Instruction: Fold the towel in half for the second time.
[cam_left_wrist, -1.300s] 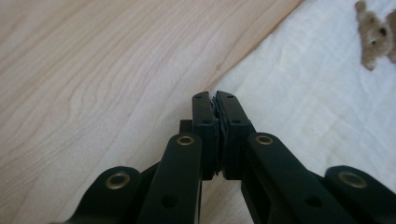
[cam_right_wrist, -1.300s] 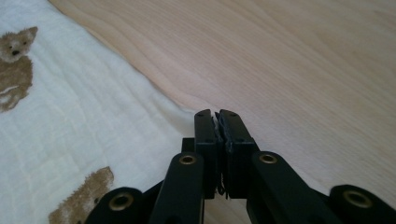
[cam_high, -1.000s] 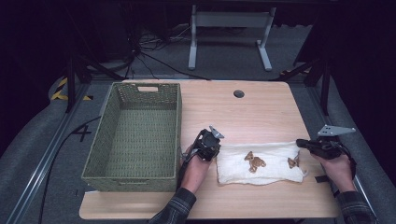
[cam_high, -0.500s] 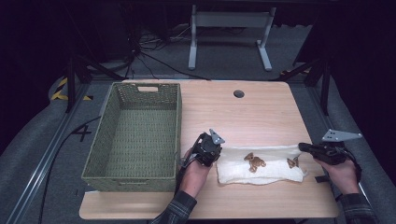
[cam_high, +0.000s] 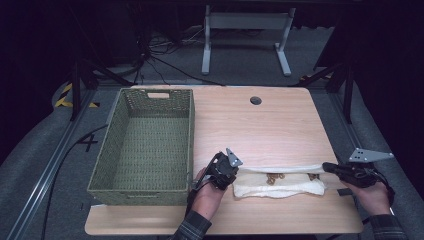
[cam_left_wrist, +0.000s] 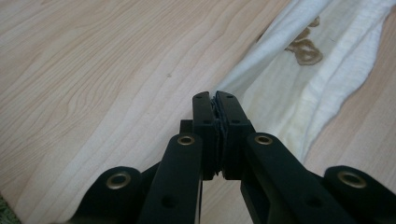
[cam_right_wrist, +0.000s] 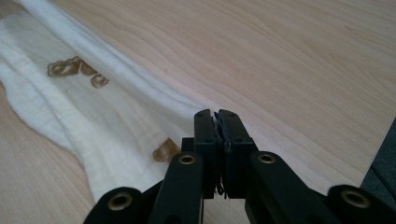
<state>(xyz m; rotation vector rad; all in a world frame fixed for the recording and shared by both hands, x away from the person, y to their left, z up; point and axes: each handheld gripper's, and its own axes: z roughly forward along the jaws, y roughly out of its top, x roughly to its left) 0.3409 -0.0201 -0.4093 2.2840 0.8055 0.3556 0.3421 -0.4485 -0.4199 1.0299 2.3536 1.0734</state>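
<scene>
Each claw is clamped on an end of the white towel (cam_high: 280, 183): left claw (cam_high: 236, 172), right claw (cam_high: 327, 166). The far edge seems lifted off the desk (cam_high: 260, 127) (brown prints showing), beside the green basket (cam_high: 145, 145).

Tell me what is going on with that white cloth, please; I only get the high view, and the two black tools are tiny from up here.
Observer: The left gripper is shut on the edge of the white cloth; its own view shows fabric pinched between the pads.
Operator: And the other tool?
Observer: The right gripper pinches the opposite end the same way, with threads of cloth showing between its jaws.
Operator: What are the brown specks?
Observer: Close up they are brown looping patterns on the fabric; whether they are printed or stitched I cannot tell.
Operator: Is the cloth flat?
Observer: No. The held edge is pulled into a taut ridge above the wooden table.
</scene>
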